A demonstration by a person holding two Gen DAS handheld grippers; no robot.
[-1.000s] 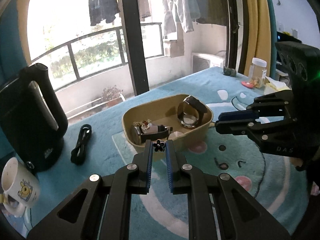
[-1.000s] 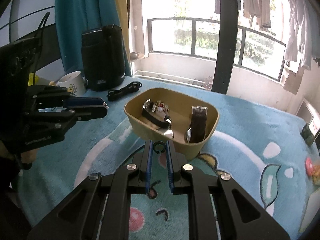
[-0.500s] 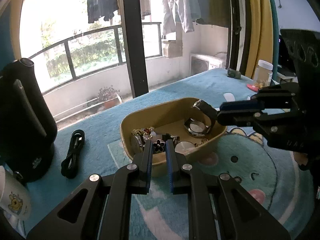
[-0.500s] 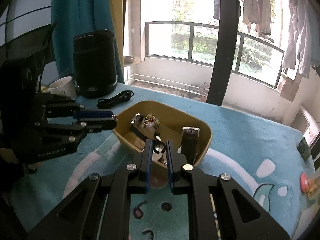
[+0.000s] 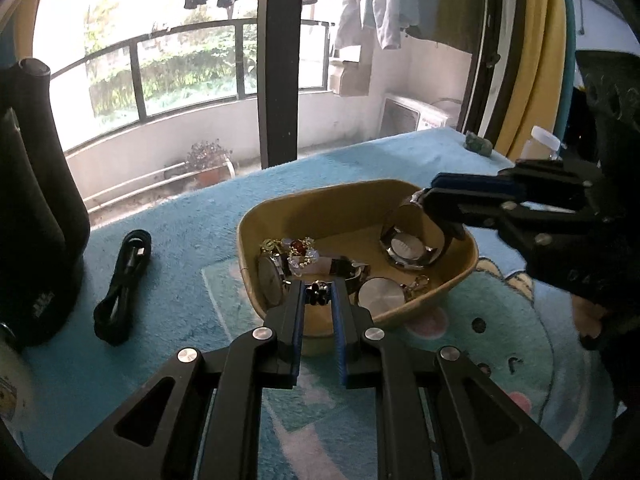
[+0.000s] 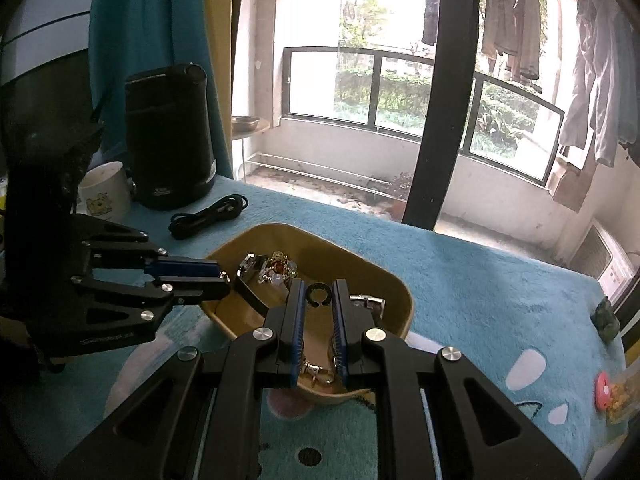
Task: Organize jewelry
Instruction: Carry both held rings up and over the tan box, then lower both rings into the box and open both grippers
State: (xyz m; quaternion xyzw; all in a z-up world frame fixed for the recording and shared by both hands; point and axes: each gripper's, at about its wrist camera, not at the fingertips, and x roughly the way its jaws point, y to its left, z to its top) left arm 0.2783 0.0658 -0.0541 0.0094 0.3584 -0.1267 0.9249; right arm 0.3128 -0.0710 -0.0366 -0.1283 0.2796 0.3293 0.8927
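I had the left gripper (image 5: 318, 294) pinching a small ring topped with a dark flower (image 5: 317, 293) right at its fingertips, with the near rim of the mustard-yellow oval plastic tray (image 5: 320, 204) just below and ahead of them. The right gripper (image 6: 318, 294) was pressed on a plain black open ring (image 6: 318, 294), also out at the very tips, and hung over the tray's interior.

Beyond the left fingers lay what the tray already held: a round silver-faced watch (image 5: 270, 282), a cluster of gold and red beaded jewellery (image 5: 294, 249), a brown-strapped watch standing on edge (image 5: 408, 240) and a pale round disc (image 5: 378, 297).

My judgement was that both rings were due to be dropped in. To do it well, I thought each pair of fingers should go lower into the tray before parting, because such light rings would likely bounce or roll off the rim onto the fluffy blue blanket (image 6: 480, 272). I would aim the left one past the near wall, and release one hand at a time so the grippers did not knock together.
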